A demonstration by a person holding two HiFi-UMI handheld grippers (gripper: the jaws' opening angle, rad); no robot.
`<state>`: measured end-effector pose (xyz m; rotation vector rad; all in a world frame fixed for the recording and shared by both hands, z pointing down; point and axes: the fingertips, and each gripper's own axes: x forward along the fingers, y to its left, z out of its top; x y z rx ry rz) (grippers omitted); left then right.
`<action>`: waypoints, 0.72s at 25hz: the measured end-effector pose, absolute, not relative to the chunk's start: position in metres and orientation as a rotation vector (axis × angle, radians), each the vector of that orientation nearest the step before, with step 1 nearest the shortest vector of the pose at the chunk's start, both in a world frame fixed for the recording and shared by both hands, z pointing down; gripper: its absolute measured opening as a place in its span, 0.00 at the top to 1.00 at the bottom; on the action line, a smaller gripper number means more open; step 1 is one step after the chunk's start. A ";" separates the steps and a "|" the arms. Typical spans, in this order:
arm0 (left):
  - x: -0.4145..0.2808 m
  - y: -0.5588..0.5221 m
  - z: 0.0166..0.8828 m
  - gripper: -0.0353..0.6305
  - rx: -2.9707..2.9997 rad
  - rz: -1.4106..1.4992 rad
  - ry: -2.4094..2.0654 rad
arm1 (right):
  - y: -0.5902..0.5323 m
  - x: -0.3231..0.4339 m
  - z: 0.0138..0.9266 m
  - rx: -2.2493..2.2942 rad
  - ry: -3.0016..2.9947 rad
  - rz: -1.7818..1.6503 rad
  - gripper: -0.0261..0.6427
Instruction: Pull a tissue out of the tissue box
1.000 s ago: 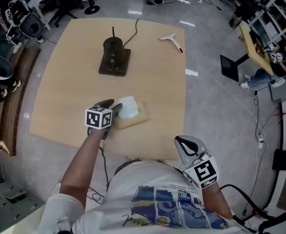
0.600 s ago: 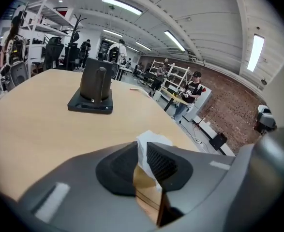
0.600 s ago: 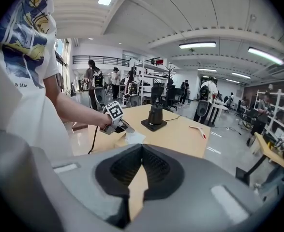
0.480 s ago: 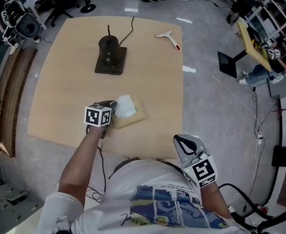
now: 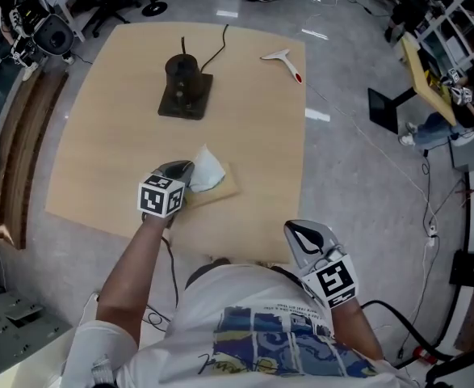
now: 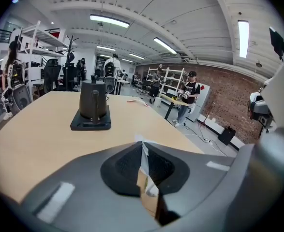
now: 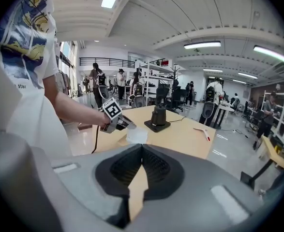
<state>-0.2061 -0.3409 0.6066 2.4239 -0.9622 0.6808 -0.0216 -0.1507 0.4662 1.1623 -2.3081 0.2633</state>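
A tan tissue box (image 5: 223,191) lies on the wooden table (image 5: 107,136) near its front edge. A white tissue (image 5: 207,169) stands up from it in a peak. My left gripper (image 5: 190,169) is at the tissue's left side. Its jaws are closing tight, and the pads press on the tissue. In the left gripper view a thin strip of tissue (image 6: 145,164) shows pinched between the dark pads of the left gripper (image 6: 142,148). My right gripper (image 5: 304,234) hangs off the table's front edge by the person's body, shut and empty. The right gripper view shows its own shut jaws (image 7: 142,150) and, farther off, the left gripper (image 7: 124,123) with the tissue (image 7: 137,135).
A black appliance on a flat base (image 5: 184,87) with a cable stands at the table's far side. A white tool with a red handle (image 5: 283,61) lies at the far right corner. Grey floor surrounds the table; chairs and shelves stand beyond.
The left gripper's jaws have shut on the tissue and the hand has risen a little, drawing the tissue up into a peak. The right gripper has kept still.
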 end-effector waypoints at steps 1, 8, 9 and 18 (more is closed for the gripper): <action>-0.204 -0.339 0.603 0.94 2.434 0.680 -0.972 | -0.150 -0.019 0.466 1.154 -2.313 0.265 0.96; -0.193 -0.329 0.578 0.94 2.506 0.694 -1.048 | -0.153 -0.003 0.465 1.096 -2.356 0.265 0.96; -0.193 -0.328 0.575 0.94 2.512 0.696 -1.062 | -0.153 -0.002 0.465 1.089 -2.365 0.266 0.96; -0.183 -0.315 0.534 0.94 2.548 0.662 -1.191 | -0.153 0.020 0.467 1.010 -2.429 0.239 0.96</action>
